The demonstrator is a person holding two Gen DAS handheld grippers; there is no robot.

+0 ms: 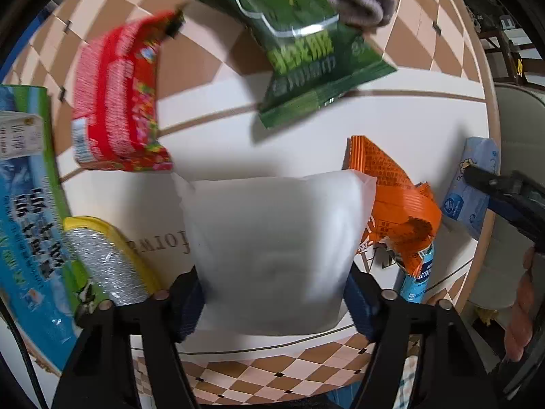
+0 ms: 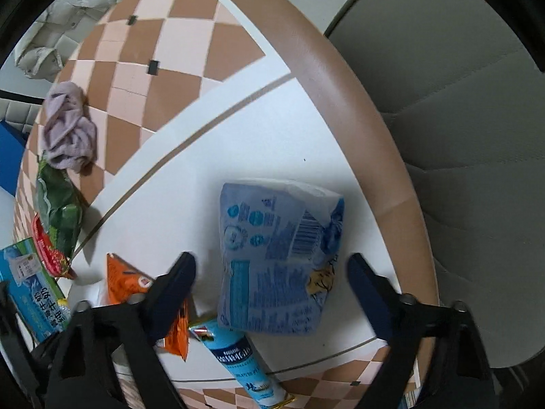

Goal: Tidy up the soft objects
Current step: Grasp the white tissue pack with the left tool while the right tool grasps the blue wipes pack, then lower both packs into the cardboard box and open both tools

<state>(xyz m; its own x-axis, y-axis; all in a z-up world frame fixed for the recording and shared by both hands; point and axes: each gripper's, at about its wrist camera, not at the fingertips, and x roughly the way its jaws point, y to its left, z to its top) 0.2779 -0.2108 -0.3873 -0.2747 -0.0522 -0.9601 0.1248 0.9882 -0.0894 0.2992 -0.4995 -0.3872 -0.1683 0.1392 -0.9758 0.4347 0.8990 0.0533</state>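
Now Two Soft Packs Sit Between the Jaws

Now the left gripper [image 1: 272,301] has its jaws on both sides of the white pillow pack [image 1: 272,252], and the pads look like they press its lower sides. The pack lies on the tabletop [image 1: 425,122], the red packet [image 1: 115,99] is up and to its left, and the orange packet [image 1: 391,197] is touching its right edge.

The right gripper [image 2: 272,283] has its jaws standing apart around the blue tissue pack [image 2: 279,259]. There are gaps on both sides, so nothing is squeezed yet. This pack lies to the right of the white pillow pack, near the brown rim of the tabletop.

Both packs look light and squashy. A gentle squeeze across the middle should work, because the smooth wrap could slip at a corner.

The bottom of the white pack hides behind the gripper. The green packet [image 1: 293,44] and the red one are blurry, so their words are hard to read.
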